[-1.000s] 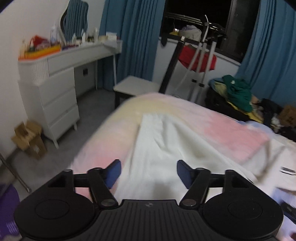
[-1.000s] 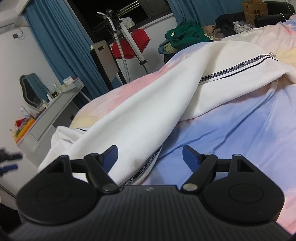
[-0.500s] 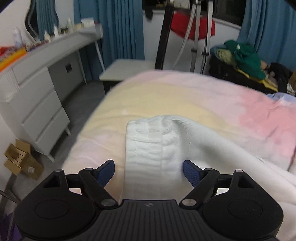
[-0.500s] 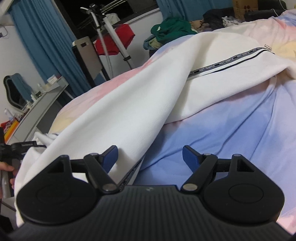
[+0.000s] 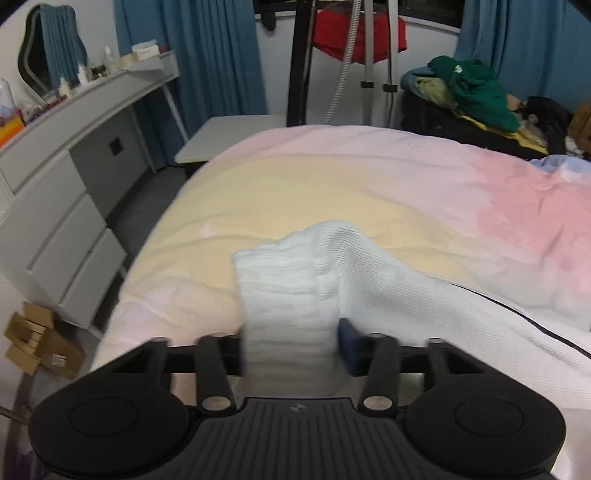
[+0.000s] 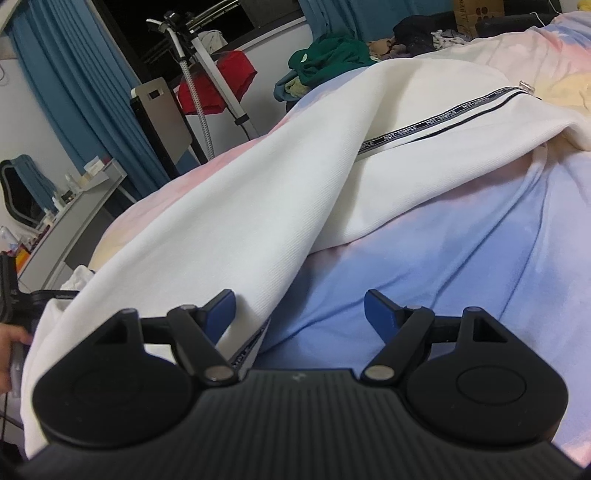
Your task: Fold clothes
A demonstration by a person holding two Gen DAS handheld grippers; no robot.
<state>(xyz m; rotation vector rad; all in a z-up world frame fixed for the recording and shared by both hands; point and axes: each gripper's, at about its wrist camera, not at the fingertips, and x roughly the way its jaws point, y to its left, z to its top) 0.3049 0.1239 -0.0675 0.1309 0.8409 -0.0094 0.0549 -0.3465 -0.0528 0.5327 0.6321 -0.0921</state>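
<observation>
White trousers with a black lettered side stripe (image 6: 436,125) lie across the pastel bed (image 5: 332,184). In the left wrist view my left gripper (image 5: 291,343) is shut on the ribbed white cuff (image 5: 288,284), which bunches up between the fingers. In the right wrist view my right gripper (image 6: 299,314) is open, low over the bed; the trouser leg's hem (image 6: 255,332) lies between its jaws, by the left finger (image 6: 218,310). The left gripper shows at that view's left edge (image 6: 11,295).
A white dresser (image 5: 55,184) stands left of the bed, cardboard boxes (image 5: 37,339) on the floor. A garment steamer with a red cloth (image 5: 358,33), blue curtains (image 5: 214,55) and a pile of clothes (image 5: 476,92) lie beyond the bed's far edge.
My left gripper moved forward over the ribbed cuff and closed on it. My right gripper stayed open and shifted slightly along the trouser leg.
</observation>
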